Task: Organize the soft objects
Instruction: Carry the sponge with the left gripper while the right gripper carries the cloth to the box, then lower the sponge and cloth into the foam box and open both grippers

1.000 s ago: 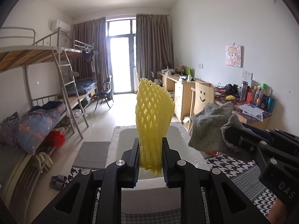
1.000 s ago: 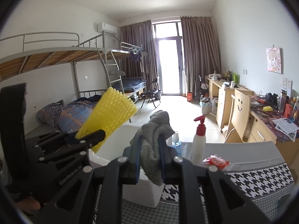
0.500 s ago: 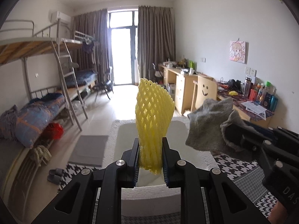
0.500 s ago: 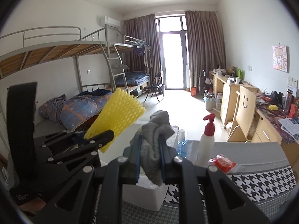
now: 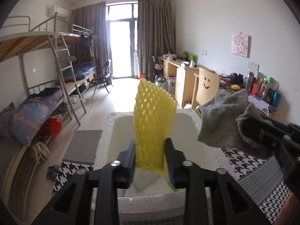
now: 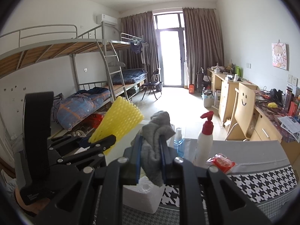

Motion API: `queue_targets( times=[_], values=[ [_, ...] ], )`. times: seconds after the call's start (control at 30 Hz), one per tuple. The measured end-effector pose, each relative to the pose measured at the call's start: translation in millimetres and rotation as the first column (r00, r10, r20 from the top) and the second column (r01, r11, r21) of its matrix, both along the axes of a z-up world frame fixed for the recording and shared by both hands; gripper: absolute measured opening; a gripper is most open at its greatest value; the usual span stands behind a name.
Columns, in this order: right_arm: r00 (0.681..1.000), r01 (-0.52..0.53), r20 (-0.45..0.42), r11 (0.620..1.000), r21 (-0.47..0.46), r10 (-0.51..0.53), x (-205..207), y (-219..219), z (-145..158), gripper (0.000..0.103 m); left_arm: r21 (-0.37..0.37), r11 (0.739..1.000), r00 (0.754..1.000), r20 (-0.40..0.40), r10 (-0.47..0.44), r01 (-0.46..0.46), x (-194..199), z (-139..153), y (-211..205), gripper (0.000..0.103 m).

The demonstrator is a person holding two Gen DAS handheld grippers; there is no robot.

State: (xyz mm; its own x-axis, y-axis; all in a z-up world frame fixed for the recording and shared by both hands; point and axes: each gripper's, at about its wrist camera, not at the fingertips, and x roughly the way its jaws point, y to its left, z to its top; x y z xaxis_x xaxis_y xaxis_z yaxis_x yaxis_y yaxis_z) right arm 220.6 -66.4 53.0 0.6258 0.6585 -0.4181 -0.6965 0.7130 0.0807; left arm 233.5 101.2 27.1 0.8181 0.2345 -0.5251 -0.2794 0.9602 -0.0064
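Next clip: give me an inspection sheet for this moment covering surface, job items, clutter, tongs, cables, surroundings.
Surface: table under a houndstooth and grey cloth.
Job's things: yellow foam fruit net upright over the open white styrofoam box; grey cloth bunched up, also near the box.
Clutter: red-pump lotion bottle, small blue bottle, red packet beside the box.
Tongs: left tongs opening, net between the jaws, a gap showing on each side; right tongs clamped on the cloth.
Cables: nothing seen on the table.
Surroundings: bunk beds, desks, smiley-face chair, curtained balcony door.
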Motion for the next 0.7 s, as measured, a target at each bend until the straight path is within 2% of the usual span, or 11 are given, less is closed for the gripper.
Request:
queue_targets(
  times=[0.03, 0.1, 0.17, 0.3, 0.43, 0.7],
  values=[
    [1.000, 0.001, 0.000, 1.000, 0.000, -0.001, 0, 0, 0, 0.020, 0.002, 1.000, 1.000, -0.005, 0.007, -0.007, 0, -1, 1, 0.040],
    [1.000, 0.003, 0.001, 1.000, -0.001, -0.003, 0, 1, 0, 0.020, 0.010, 0.999, 1.000, -0.008, 0.030, -0.030, -1, -2, 3, 0.060],
    [1.000, 0.003, 0.000, 1.000, -0.001, -0.003, 0, 1, 0, 0.020, 0.018, 0.999, 0.999, 0.007, 0.050, -0.050, -7, 0, 6, 0.072],
    [1.000, 0.000, 0.000, 1.000, -0.001, 0.000, -1, 1, 0, 0.020, 0.028, 0.998, 0.997, 0.042, 0.063, -0.064, -17, 5, 5, 0.088],
    [1.000, -0.004, -0.002, 1.000, -0.001, 0.004, 0, 3, 0, 0.020, 0.018, 0.995, 0.993, 0.072, 0.093, -0.095, -27, 12, 9, 0.096],
    [0.999, -0.036, 0.005, 0.999, -0.007, 0.036, 0, 13, 1, 0.020, 0.000, 0.991, 0.986, 0.103, 0.132, -0.133, -47, 18, 14, 0.100]
  ],
)
